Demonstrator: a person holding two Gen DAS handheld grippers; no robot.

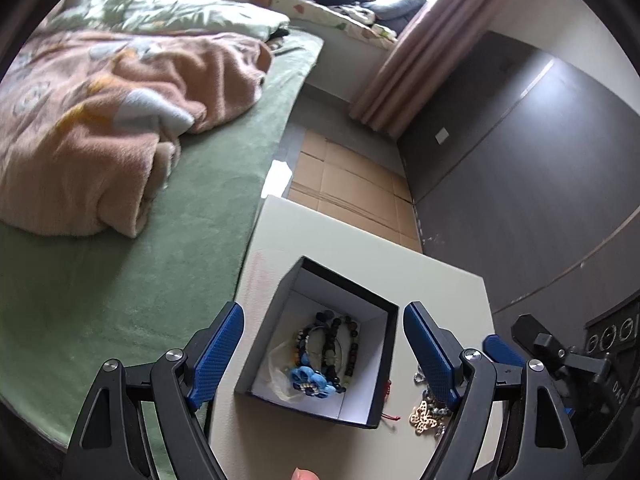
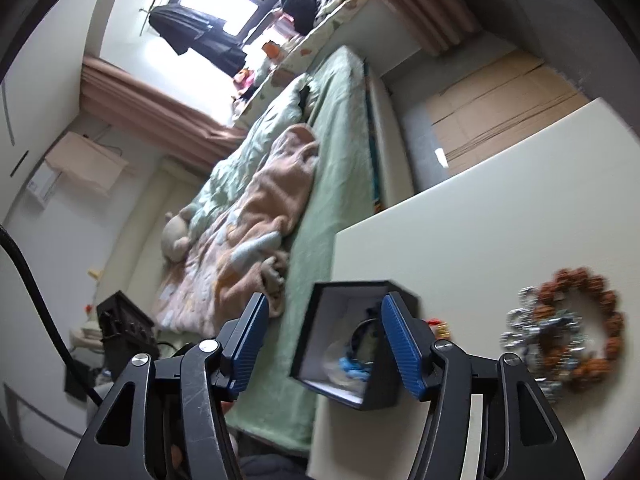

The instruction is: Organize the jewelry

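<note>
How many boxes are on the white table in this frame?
1. A single open dark box sits near the table edge closest to the bed, with beaded jewelry and a blue flower piece inside. More jewelry lies loose beside it; anything behind the grippers may be hidden.

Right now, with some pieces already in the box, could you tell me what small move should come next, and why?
Probably send the right gripper, open and empty, toward the brown bead bracelet lying on the table beside the black box. The box already holds beads and a blue flower piece, while the bracelet and silver pieces remain outside.
</note>
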